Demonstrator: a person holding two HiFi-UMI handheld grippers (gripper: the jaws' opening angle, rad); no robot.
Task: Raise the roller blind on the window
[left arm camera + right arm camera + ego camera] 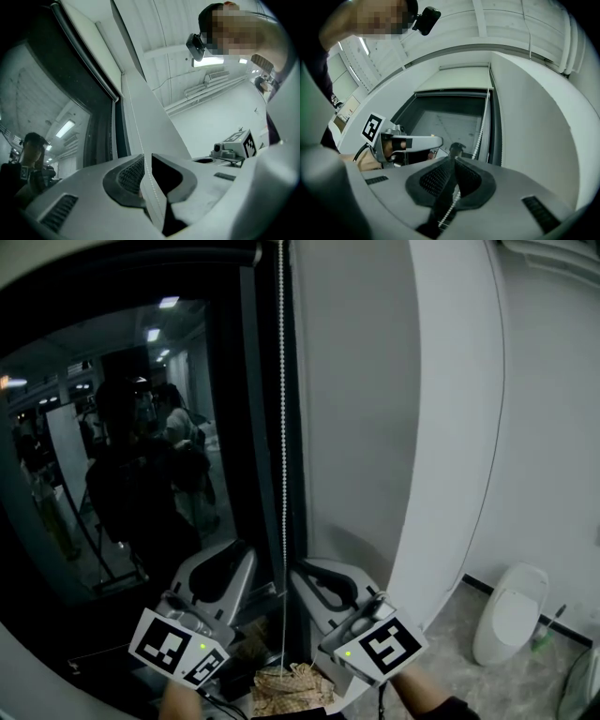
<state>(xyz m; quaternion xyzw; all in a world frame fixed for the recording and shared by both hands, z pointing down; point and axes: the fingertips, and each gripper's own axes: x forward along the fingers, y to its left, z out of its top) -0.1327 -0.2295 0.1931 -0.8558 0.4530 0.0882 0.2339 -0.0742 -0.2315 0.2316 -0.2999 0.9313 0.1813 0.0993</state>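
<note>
A white bead chain point(283, 427) hangs straight down the right edge of the dark window point(141, 456). In the right gripper view the pale roller blind point(459, 77) is rolled high, with bare glass below it. My right gripper point(452, 160) is shut on the bead chain point(450, 211), which runs out between its pads. My left gripper point(146, 158) stands slightly open; the chain point(149, 183) passes through the narrow gap and neither pad presses on it. In the head view both grippers, left point(246, 559) and right point(305, 570), sit low on either side of the chain.
A white wall pier point(375, 427) borders the window on the right. On the floor at the right stands a white rounded fixture point(511, 615). A patterned cloth point(291, 690) lies below the grippers. People are reflected in the glass point(150, 502).
</note>
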